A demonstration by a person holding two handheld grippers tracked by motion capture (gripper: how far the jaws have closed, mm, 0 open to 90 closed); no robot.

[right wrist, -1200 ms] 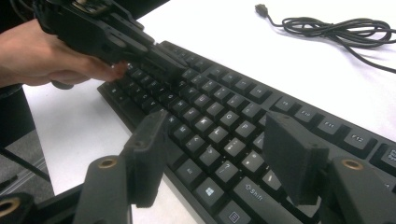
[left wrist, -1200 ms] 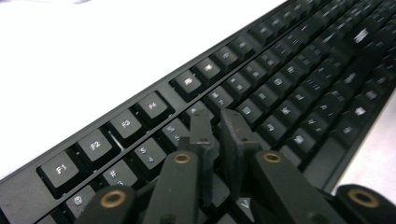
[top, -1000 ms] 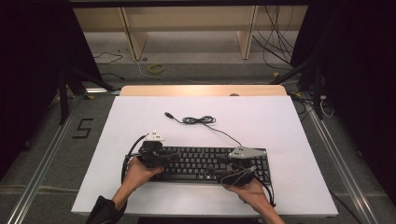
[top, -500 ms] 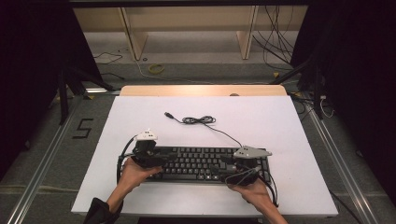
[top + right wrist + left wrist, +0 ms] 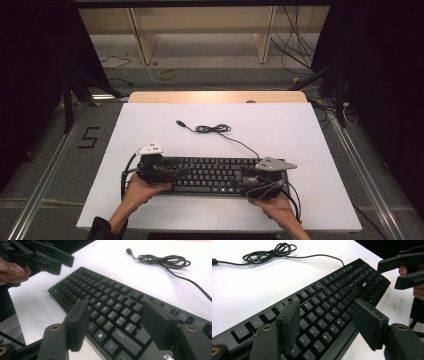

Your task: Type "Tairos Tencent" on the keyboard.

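A black keyboard [image 5: 215,175] lies flat near the front edge of the white table [image 5: 300,130]. Its cable runs back to a loose coil [image 5: 212,129] that ends in a USB plug [image 5: 179,122]. My left gripper [image 5: 167,172] hovers over the keyboard's left end, jaws open and pointing right. In the left gripper view the left gripper [image 5: 325,315] has the keys [image 5: 329,302] showing between the jaws. My right gripper [image 5: 255,181] is over the right end, open and facing left. In the right gripper view the right gripper [image 5: 115,312] is just above the keys [image 5: 105,305], with the left gripper [image 5: 50,257] beyond.
A wooden strip [image 5: 215,96] edges the table's far side, with a shelf frame [image 5: 200,30] behind it. Cables lie on the floor at back right [image 5: 300,45], and a yellow coil [image 5: 167,74] at back left. Metal rails [image 5: 45,175] run along both sides.
Both grippers have slid slightly outward along the keyboard, the left one leftward and the right one rightward. The keyboard and its cable have stayed in place.
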